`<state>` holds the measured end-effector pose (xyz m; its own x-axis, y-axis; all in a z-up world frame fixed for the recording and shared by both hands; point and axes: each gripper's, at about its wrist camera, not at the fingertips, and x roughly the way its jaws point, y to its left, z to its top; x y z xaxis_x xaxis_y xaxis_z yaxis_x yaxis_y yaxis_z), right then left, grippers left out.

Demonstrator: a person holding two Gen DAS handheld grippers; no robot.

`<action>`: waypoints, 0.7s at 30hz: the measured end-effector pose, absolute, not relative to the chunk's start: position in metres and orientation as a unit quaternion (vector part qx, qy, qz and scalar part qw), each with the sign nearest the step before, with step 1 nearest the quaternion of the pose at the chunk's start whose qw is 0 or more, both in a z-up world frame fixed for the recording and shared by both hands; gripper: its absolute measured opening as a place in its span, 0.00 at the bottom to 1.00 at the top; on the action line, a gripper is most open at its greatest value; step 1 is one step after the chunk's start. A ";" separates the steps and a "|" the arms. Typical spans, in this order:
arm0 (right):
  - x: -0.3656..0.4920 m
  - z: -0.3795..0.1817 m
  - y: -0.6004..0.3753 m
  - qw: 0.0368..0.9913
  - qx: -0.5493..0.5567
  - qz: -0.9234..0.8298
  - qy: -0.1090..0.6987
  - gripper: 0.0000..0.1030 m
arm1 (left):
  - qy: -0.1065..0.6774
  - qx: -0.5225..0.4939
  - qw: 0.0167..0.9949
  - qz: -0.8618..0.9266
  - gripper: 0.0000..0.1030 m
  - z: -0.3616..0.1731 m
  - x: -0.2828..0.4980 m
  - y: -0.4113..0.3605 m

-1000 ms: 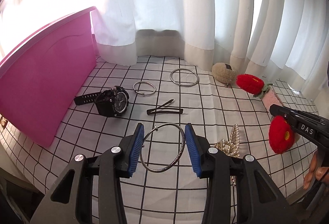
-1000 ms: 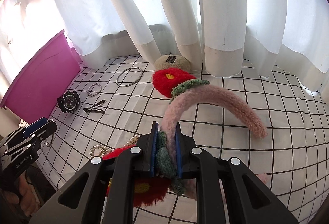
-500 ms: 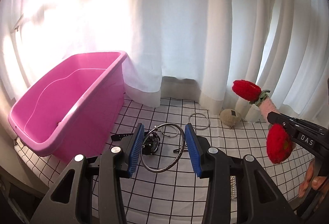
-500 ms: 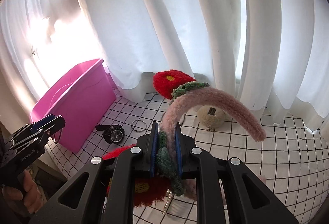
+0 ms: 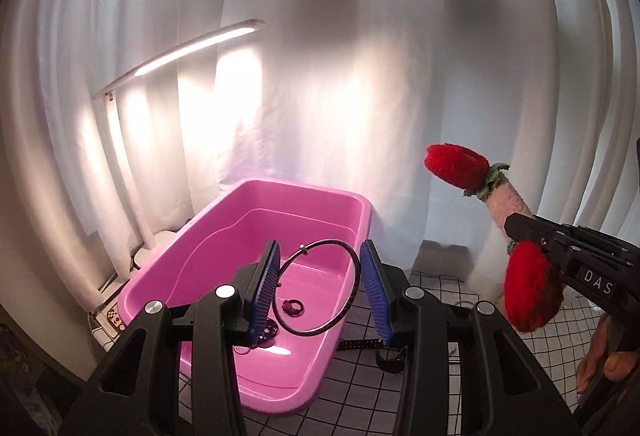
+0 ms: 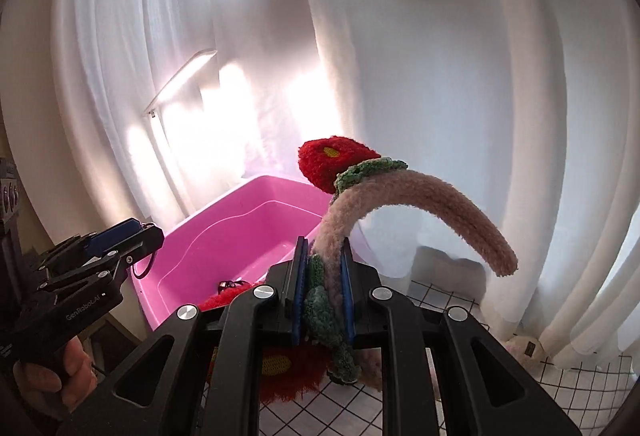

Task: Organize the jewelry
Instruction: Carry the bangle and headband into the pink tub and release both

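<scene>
Blue pads of the left claw (image 5: pixel 319 290) pinch a thin metal bangle (image 5: pixel 318 287) edge to edge, holding it in the air above the open pink tub (image 5: pixel 224 232). Small dark trinkets (image 5: pixel 293 309) lie on the tub's floor. Off to the right, the right claw (image 6: pixel 323 294) is nearly closed on a fuzzy pink headband (image 6: pixel 420 200) with red knitted flowers (image 6: pixel 336 162), raised near the tub's rim. White curtains (image 5: pixel 360 76) hang behind the gridded worktop (image 5: pixel 420 388).
</scene>
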<state>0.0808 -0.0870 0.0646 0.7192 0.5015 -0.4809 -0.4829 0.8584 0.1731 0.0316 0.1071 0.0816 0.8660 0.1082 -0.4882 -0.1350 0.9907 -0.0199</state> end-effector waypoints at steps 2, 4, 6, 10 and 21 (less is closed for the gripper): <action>0.090 0.070 -0.063 0.923 0.009 0.282 0.261 0.15 | 0.248 -0.027 0.965 0.078 0.39 0.084 0.033 0.125; 0.096 0.074 -0.041 0.919 0.002 0.298 0.259 0.15 | 0.251 -0.032 0.963 0.092 0.39 0.084 0.039 0.145; 0.104 0.077 -0.021 0.914 -0.003 0.311 0.260 0.15 | 0.258 -0.039 0.960 0.103 0.39 0.083 0.048 0.163; 0.122 0.078 0.016 0.904 -0.011 0.332 0.268 0.15 | 0.264 -0.040 0.956 0.124 0.39 0.080 0.060 0.193; 0.180 0.044 0.097 0.870 -0.047 0.359 0.335 0.15 | 0.322 -0.076 0.929 0.165 0.39 0.032 0.094 0.248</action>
